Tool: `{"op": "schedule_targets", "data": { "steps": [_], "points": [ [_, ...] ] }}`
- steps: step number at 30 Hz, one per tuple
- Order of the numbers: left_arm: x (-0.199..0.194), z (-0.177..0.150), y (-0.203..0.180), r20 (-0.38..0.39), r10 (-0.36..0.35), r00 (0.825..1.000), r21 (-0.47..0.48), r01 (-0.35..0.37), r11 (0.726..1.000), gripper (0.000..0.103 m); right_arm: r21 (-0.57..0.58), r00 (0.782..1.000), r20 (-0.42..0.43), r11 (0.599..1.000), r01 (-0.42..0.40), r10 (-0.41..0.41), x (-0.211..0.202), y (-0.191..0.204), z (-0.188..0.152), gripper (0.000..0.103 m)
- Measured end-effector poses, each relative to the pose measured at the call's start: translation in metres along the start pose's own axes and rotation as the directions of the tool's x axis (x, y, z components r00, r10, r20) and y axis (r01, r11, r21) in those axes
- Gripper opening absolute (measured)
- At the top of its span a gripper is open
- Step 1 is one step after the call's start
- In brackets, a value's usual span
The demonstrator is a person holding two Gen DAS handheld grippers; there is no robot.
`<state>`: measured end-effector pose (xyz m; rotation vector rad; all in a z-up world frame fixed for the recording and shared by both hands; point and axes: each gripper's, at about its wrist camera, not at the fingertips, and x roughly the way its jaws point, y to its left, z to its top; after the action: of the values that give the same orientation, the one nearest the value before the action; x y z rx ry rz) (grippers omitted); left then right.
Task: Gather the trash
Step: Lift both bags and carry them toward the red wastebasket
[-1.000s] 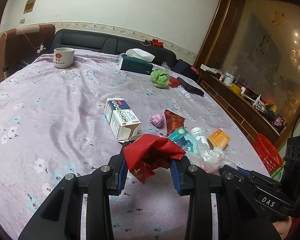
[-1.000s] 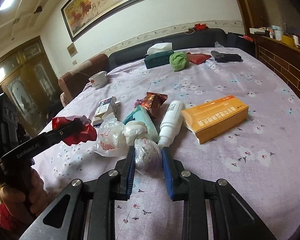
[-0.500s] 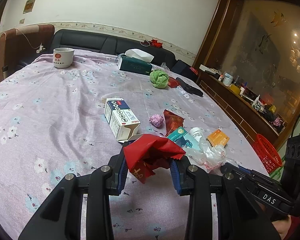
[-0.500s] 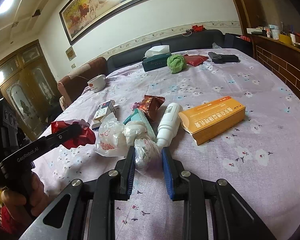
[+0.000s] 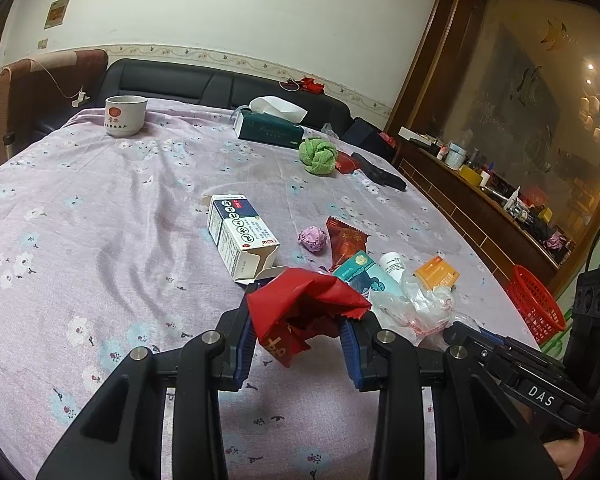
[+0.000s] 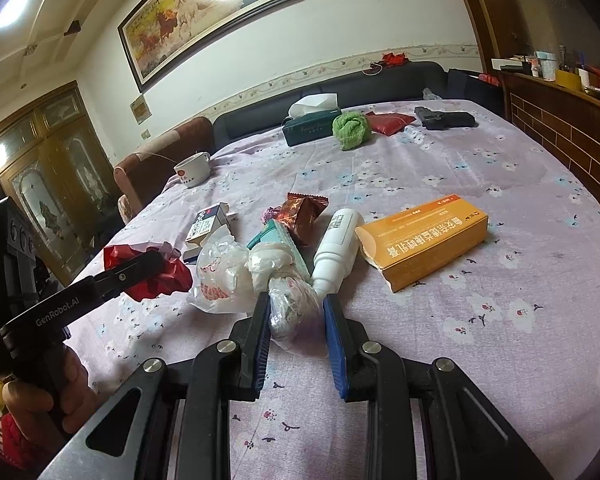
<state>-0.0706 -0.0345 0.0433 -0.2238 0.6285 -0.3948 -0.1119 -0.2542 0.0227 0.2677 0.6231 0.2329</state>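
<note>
Fig. — Trash pick-up, both sides loaded. Compared w/ the views approx. a second before, little had changed: the left hand-held gripper (image 5: 298, 330) still pinched the crumpled red wrapper (image 5: 304, 312) between its blue pads, and the right hand-held gripper (image 6: 296, 320) still clamped a knot of the clear plastic bag (image 6: 292, 304). The only shift was a slight one: the right unit had eased back a touch, so the bag sat a bit further down in its view, stretched toward the rest of the pile. Judged from this, the grasps were done and the carry-off had barely begun; the red basket (image 5: 534, 304), beyond the worktop (image 5: 100, 208) edge to the right, looked the likely drop spot.

Pose: both units were held low over the lilac cloth, near level, fingers pointing across the worktop; jaws part-closed on soft loads, not fully shut. The left unit sat to the left of the pile, w/ a hand (image 6: 44, 396) round its grip.

Not yet collected: white medicine box (image 5: 240, 236), purple wad (image 5: 313, 238), brown snack pack (image 6: 304, 212), teal pack (image 5: 360, 276), white bottle (image 6: 336, 248), orange box (image 6: 424, 240).
</note>
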Motion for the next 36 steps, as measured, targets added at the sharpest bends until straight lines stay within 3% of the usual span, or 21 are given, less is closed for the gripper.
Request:
{"op": "schedule_targets", "data": {
  "steps": [13, 17, 36],
  "points": [
    [0.004, -0.001, -0.003, -0.008, 0.023, 1.000, 0.016, -0.022, 1.000, 0.035, 0.027, 1.000, -0.009, 1.000, 0.016, -0.016, 0.000, -0.003, 0.002, 0.027],
    [0.006, -0.004, -0.008, -0.045, 0.008, 0.999, 0.001, -0.008, 1.000, 0.035, 0.042, 0.999, -0.012, 0.998, 0.045, -0.045, -0.010, -0.008, 0.003, 0.027],
    [-0.006, 0.002, -0.090, -0.048, -0.068, 0.997, 0.144, 0.074, 0.987, 0.035, 0.129, 0.990, 0.071, 0.985, 0.112, -0.121, -0.067, -0.053, 0.007, 0.028]
  ]
}}
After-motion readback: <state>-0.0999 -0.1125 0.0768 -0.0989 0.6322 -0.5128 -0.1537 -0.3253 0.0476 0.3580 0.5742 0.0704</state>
